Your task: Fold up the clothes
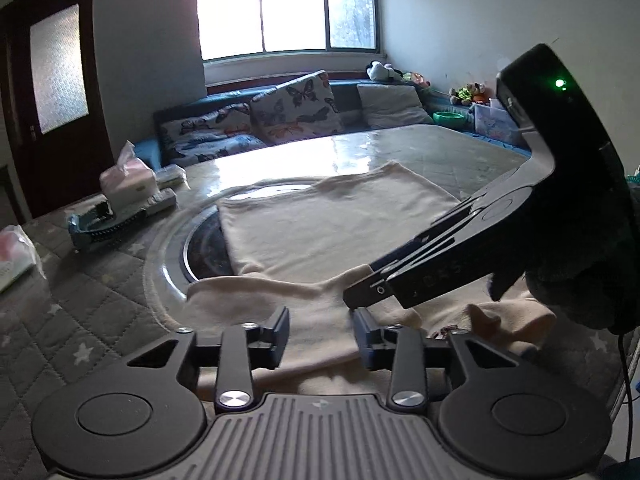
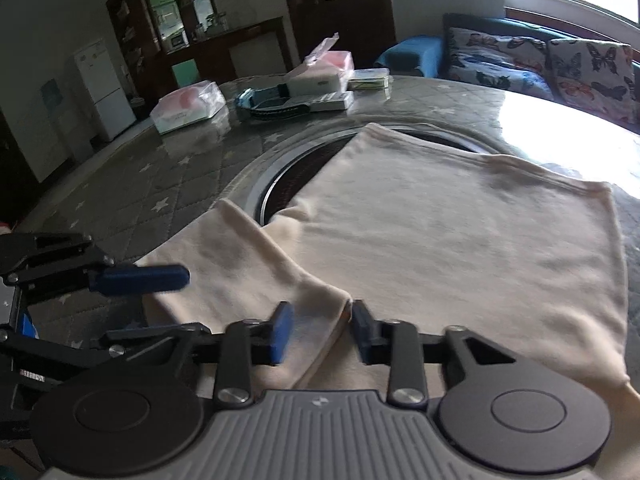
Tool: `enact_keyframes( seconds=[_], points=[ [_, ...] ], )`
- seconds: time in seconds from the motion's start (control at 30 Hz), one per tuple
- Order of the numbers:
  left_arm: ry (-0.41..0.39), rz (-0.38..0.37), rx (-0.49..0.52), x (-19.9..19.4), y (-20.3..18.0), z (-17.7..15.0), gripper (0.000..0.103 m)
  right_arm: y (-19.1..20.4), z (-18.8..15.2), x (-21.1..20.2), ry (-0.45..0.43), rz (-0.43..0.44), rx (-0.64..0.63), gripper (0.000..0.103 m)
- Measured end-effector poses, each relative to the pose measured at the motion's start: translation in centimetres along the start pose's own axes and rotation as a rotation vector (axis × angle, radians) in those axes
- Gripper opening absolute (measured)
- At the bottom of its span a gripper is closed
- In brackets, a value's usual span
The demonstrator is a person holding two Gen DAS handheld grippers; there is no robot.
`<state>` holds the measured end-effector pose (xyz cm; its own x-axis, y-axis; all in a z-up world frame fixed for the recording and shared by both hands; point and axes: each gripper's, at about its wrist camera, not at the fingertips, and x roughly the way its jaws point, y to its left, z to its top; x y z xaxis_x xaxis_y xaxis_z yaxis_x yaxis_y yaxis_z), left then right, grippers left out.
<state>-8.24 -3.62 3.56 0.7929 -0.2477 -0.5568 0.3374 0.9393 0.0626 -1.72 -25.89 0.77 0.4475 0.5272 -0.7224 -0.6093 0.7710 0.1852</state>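
A cream T-shirt (image 1: pixel 328 228) lies flat on the round table, body spread away from me, a sleeve folded near the front; it also shows in the right wrist view (image 2: pixel 460 232). My left gripper (image 1: pixel 322 336) is open just above the near sleeve (image 1: pixel 256 300). My right gripper (image 2: pixel 320 332) is open over the sleeve's edge (image 2: pixel 240 264). The right gripper comes in from the right in the left wrist view (image 1: pixel 360 296), its tips low on the cloth. The left gripper shows at the left of the right wrist view (image 2: pixel 160 276).
The table (image 1: pixel 72 320) has a grey quilted star cover and a round glass turntable (image 2: pixel 288 176) under the shirt. Tissue boxes (image 1: pixel 128 184), a brush and small packets sit at the far left. A sofa with butterfly cushions (image 1: pixel 296 108) stands behind.
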Motion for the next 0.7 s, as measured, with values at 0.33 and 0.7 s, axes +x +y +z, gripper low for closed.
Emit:
enact_keyframes(
  seconds=[0.33, 0.7],
  points=[
    [-0.012, 0.125, -0.033, -1.0, 1.7, -1.3, 0.07, 0.3, 1.1, -4.2, -0.112, -0.037, -0.032, 0.005],
    [0.03, 0.121, -0.003, -0.3, 1.3, -2.2, 0.072, 1.0, 4.0, -11.9, -0.287, -0.112, -0.111, 0.005]
  ],
)
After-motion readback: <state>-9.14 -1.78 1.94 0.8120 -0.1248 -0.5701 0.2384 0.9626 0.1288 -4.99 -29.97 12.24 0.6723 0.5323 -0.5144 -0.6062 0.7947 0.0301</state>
